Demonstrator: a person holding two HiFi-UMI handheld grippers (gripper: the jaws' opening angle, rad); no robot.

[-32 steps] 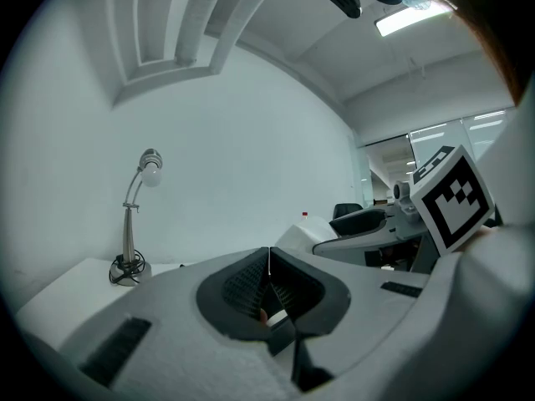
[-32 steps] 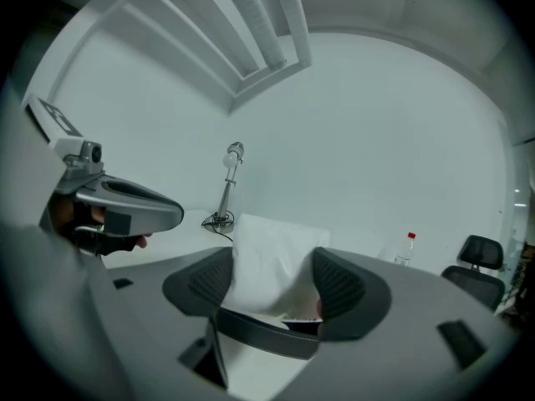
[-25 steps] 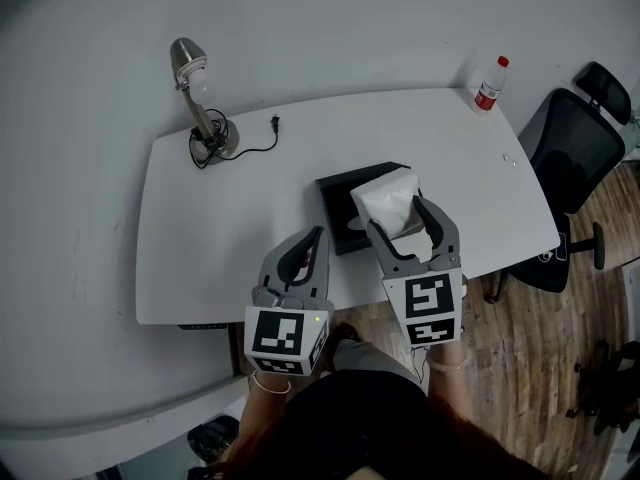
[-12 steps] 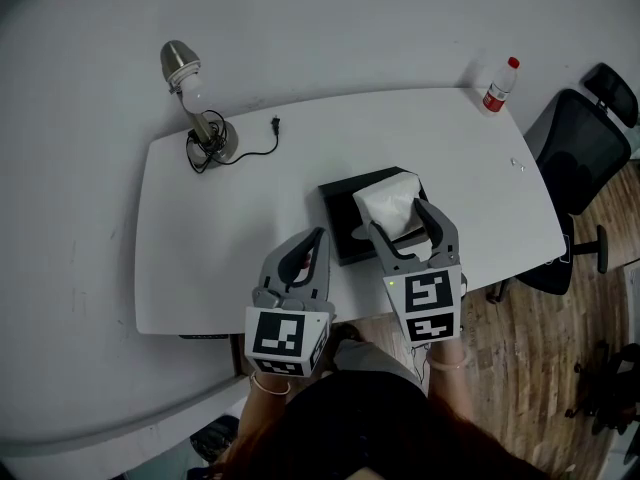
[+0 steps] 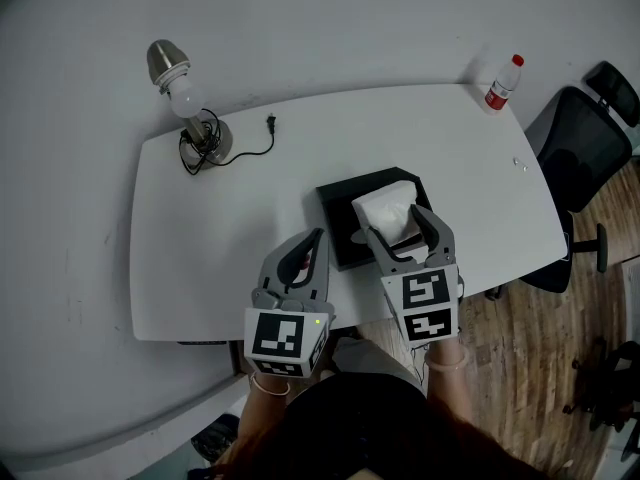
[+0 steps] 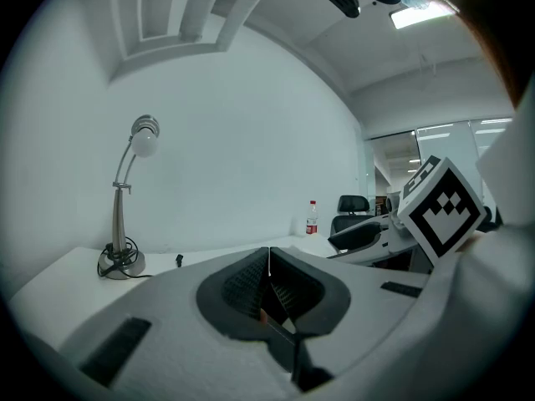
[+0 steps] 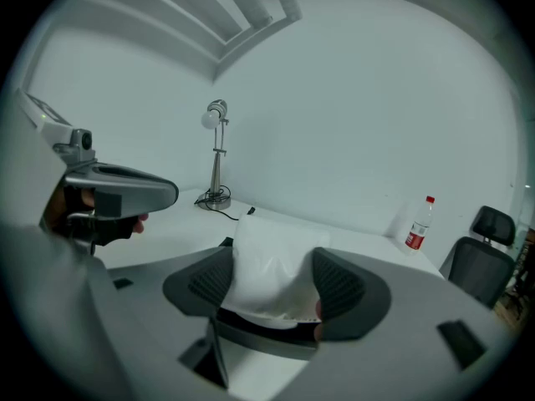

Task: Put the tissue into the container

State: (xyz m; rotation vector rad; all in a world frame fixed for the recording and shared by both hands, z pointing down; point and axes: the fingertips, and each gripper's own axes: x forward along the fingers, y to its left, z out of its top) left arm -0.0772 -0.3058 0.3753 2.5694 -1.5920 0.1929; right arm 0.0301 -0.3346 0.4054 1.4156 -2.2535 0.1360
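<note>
A: Surface and room?

B: White table [image 5: 225, 238], smooth matt top, rounded corners, across the middle of the head view. Plain pale wall [image 5: 350, 18] along the top. Wood-plank floor [image 5: 540, 348] at lower right, black office chair [image 5: 578, 153] at the right edge.

A: Loose items?

B: Brushed-metal desk lamp [image 5: 186, 98] at upper left, its cord coiled at the round base. A dark plug [image 5: 270, 121] lies just right of it. Clear bottle [image 5: 502, 81] with red cap and label at the table's upper right corner.

A: Task items?

B: The container [image 5: 340, 208] is black, flat and rectangular with hard edges, at frame centre near the table's front edge. The tissue [image 5: 387, 208] is a white, faintly glossy, soft bulging pack over the container's right half. Contact with the container cannot be told.

A: Grippers?

B: The right gripper [image 5: 395, 220] pinches the tissue from both sides, ribbed dark pads [image 7: 337, 291] pressing into it. The left gripper [image 5: 316, 240], below and left of centre, has its jaws pressed together with nothing between. It sits over the table's front edge, beside the container.
</note>
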